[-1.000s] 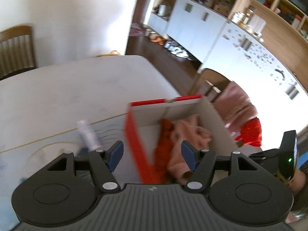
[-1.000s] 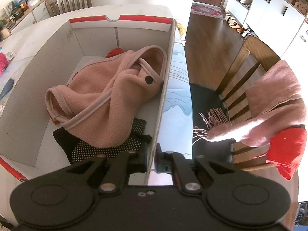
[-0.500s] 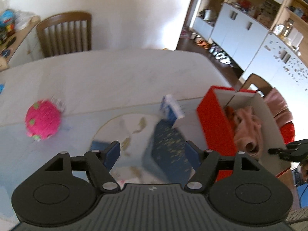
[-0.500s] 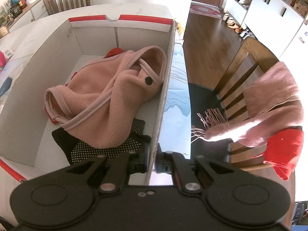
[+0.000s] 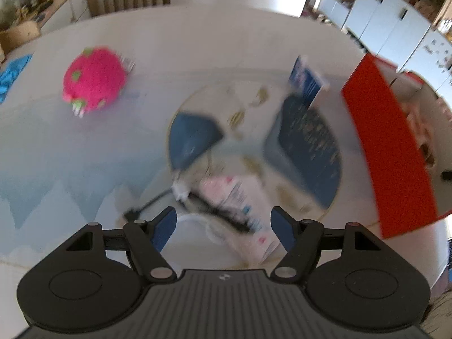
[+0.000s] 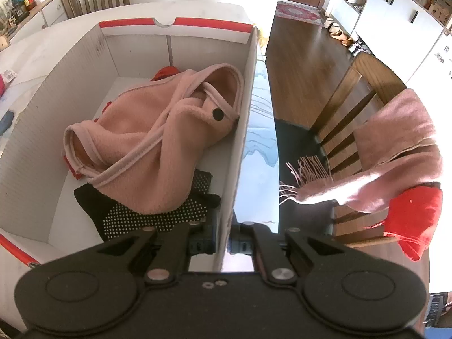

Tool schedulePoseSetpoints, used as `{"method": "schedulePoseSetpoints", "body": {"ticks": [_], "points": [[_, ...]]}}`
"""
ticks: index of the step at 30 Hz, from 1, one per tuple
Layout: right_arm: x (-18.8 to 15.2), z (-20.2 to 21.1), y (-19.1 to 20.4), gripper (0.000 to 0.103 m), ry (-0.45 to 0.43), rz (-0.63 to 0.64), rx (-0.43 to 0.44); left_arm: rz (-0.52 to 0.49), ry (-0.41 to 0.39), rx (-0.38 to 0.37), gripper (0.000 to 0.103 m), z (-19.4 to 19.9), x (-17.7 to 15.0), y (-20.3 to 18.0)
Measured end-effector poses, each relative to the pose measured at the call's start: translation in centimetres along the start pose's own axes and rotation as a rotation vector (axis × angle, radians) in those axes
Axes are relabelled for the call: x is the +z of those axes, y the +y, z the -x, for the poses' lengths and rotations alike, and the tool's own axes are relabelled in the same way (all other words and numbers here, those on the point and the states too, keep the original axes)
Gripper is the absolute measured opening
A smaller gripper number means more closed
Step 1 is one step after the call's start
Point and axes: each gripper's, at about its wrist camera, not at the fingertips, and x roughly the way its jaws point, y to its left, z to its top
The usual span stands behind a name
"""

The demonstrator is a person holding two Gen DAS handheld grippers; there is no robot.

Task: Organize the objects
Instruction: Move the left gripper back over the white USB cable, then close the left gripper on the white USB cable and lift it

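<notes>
Left gripper [image 5: 223,231] swung from box [image 5: 389,152] to above pink-white packet [image 5: 240,206], fingers wider

Box with clothes, loose items on table
Red box [image 6: 245,130] holds pink fleece [image 6: 158,141], black dotted glove [image 6: 147,214]; pink plush [image 5: 93,80] and flat packet [image 5: 240,206] lie outside

Left gripper [image 5: 223,230] tilts steeply downward, blue pads [image 5: 165,226] spread wide apart with nothing pinched between them. Right gripper [image 6: 223,243] also angles down, its jaws clamped tight on a thin upright cardboard wall [image 6: 240,147].
</notes>
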Motion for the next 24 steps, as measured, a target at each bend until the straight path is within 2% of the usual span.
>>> {"method": "schedulePoseSetpoints", "body": {"ticks": [4,7,9,13,16,21,24], "points": [[-0.1,0.0,0.1,0.006,0.003,0.002,-0.003,0.019,0.047,0.062,0.073,-1.6,-2.0,1.3],[-0.1,0.0,0.1,0.006,0.005,0.003,-0.004,0.043,0.055,0.079,0.073,-1.9,-2.9,1.7],[-0.1,0.0,0.1,0.006,0.006,0.002,-0.003,0.051,0.039,0.075,0.073,-1.6,-3.4,1.4],[-0.3,-0.2,0.1,0.006,0.011,0.002,0.000,0.076,0.012,0.022,0.073,-1.0,-4.0,0.0],[-0.3,-0.4,0.0,0.006,0.013,0.004,0.000,0.073,0.017,-0.002,0.073,-1.4,-4.2,-1.4],[-0.4,-0.5,-0.1,0.006,0.015,0.005,0.001,0.080,0.028,0.035,0.073,-2.5,-4.8,-2.6],[-0.4,-0.5,-0.1,0.006,0.014,0.004,0.002,0.099,0.030,0.052,0.068,-3.0,-5.2,-2.7]]}}
